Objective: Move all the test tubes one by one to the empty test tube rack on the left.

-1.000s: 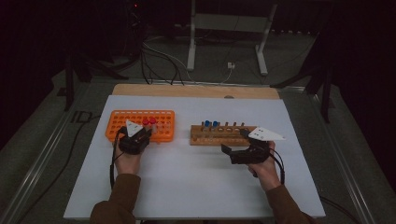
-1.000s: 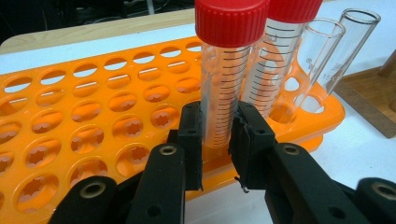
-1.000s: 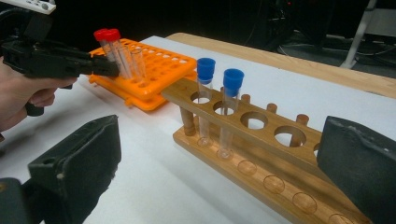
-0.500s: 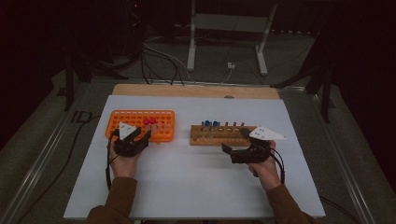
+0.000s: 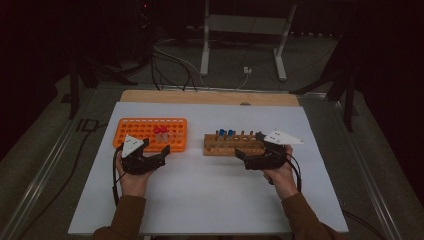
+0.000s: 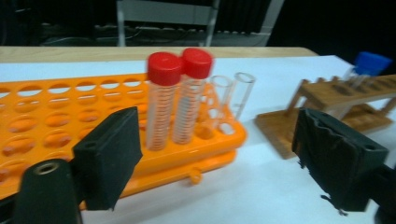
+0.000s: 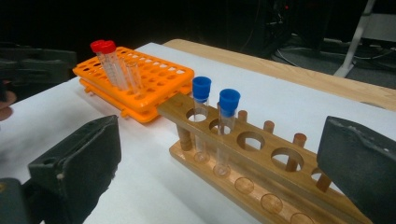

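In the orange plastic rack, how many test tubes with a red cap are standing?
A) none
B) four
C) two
C: two red-capped test tubes stand side by side in the orange plastic rack; the two clear tubes next to them have no cap.

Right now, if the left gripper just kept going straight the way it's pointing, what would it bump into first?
Most likely the two red-capped tubes standing in the orange rack. The left gripper has open jaws, just widened, with nothing between them, and the tubes sit straight ahead. Low down, the rack's near edge might come first; depth is unclear.
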The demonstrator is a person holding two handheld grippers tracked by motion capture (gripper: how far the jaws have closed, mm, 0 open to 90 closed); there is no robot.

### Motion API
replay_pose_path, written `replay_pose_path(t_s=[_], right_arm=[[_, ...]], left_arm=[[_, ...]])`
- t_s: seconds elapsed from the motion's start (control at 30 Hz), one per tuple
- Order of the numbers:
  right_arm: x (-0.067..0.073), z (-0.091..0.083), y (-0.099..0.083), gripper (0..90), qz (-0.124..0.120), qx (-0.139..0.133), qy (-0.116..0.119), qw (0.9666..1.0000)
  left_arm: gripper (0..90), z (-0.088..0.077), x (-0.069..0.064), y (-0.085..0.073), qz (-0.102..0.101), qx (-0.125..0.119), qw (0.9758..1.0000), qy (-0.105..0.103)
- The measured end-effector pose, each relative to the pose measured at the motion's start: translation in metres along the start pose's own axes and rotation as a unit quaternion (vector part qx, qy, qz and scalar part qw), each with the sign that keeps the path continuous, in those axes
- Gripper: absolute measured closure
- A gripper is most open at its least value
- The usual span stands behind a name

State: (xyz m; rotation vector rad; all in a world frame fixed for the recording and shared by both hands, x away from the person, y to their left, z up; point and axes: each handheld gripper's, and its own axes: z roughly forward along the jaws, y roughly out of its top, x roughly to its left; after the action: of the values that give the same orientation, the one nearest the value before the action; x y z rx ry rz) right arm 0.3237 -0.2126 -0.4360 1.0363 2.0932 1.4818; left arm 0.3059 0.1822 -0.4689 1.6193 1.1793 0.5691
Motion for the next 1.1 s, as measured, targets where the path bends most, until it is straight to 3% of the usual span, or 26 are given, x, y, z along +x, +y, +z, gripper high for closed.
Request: replay_pose_path(t_s=[0.17,0.4,0.6,0.7,0.77,1.1], right_arm=[[0.001,0.007,0.004,2.7,-0.006,0.007,-0.002,1.0000],[-0.002,0.023,0.009,10.1,-0.015,0.019,-0.006,0.9997],[-0.006,0.038,0.010,26.9,-0.018,0.031,-0.013,0.9993],[-0.006,0.044,0.007,42.4,-0.034,0.028,-0.029,0.9986],[-0.006,0.047,0.006,48.3,-0.043,0.023,-0.036,0.9982],[-0.011,0.066,-0.002,63.3,-0.027,0.040,-0.031,0.9984]], left_arm=[[1.9,-0.006,-0.008,0.000,0.009,0.001,0.9999,-0.006],[0.6,-0.009,-0.013,-0.001,0.019,-0.007,0.9996,-0.017],[0.6,-0.005,-0.018,-0.003,0.026,0.002,0.9995,-0.020],[0.6,-0.004,-0.020,-0.004,0.032,0.006,0.9992,-0.021],[0.6,-0.003,-0.021,-0.004,0.033,0.007,0.9992,-0.023],[0.6,-0.002,-0.022,-0.005,0.029,0.008,0.9992,-0.025]])
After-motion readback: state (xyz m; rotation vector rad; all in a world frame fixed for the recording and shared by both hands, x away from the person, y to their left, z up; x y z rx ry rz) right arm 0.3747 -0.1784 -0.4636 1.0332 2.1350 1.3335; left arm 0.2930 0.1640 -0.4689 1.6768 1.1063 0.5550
